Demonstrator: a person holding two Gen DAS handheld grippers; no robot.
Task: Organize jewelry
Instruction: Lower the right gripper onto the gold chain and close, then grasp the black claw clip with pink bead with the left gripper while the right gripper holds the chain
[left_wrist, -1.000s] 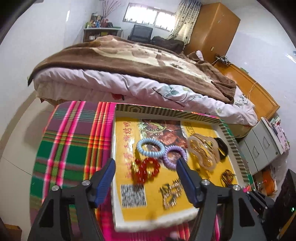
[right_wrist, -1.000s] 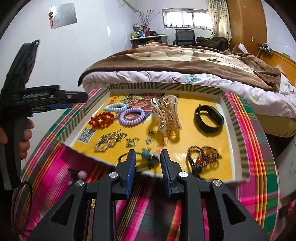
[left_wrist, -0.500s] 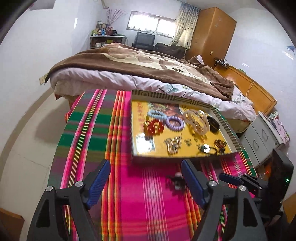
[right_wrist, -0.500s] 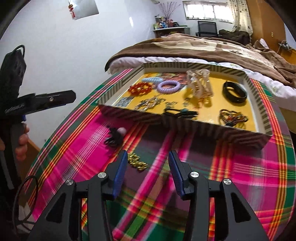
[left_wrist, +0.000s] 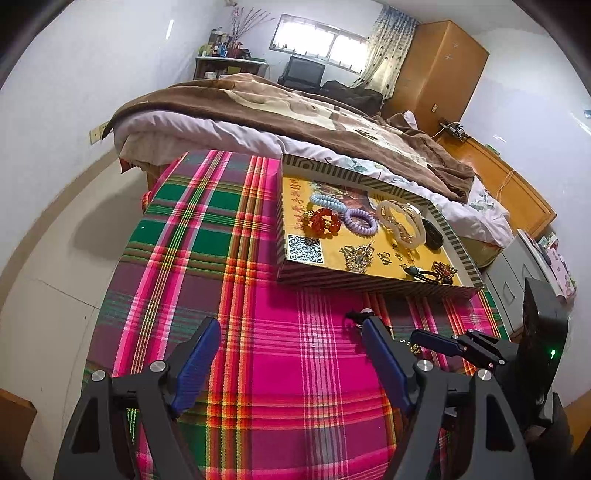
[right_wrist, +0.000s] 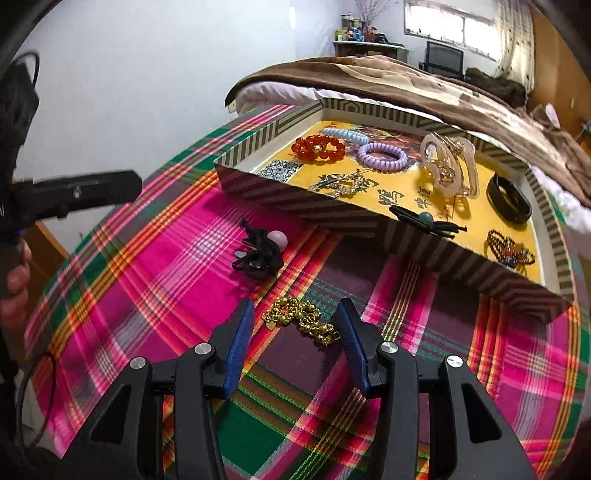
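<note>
the right gripper (right_wrist: 295, 325) hangs low over a plaid tablecloth (right_wrist: 155, 280), its blue fingers (right_wrist: 240, 332) spread apart with a gold chain (right_wrist: 301, 319) lying bunched on the cloth between the tips, touched by neither. just beyond, at about 11 o'clock from the chain, a black hair tie (right_wrist: 258, 251) with a pale pink bead lies on the cloth, near the front wall of a striped box (right_wrist: 332, 212). inside on the yellow floor: a black tie with a teal bead (right_wrist: 424, 219) at the near edge, a dark beaded bracelet (right_wrist: 511, 251) at 3 o'clock from it, a silver ornament (right_wrist: 340, 182) at 10 o'clock. farther back sit a red bead bracelet (right_wrist: 317, 147), a pale blue coil tie (right_wrist: 345, 134), a purple coil tie (right_wrist: 382, 157), a clear hair claw (right_wrist: 448, 164) and a black band (right_wrist: 511, 199). the left gripper (left_wrist: 291, 354) hovers wide open over bare cloth, holding nothing, the box at its 1 o'clock. a bed (left_wrist: 295, 118) with a brown blanket stands behind.
</note>
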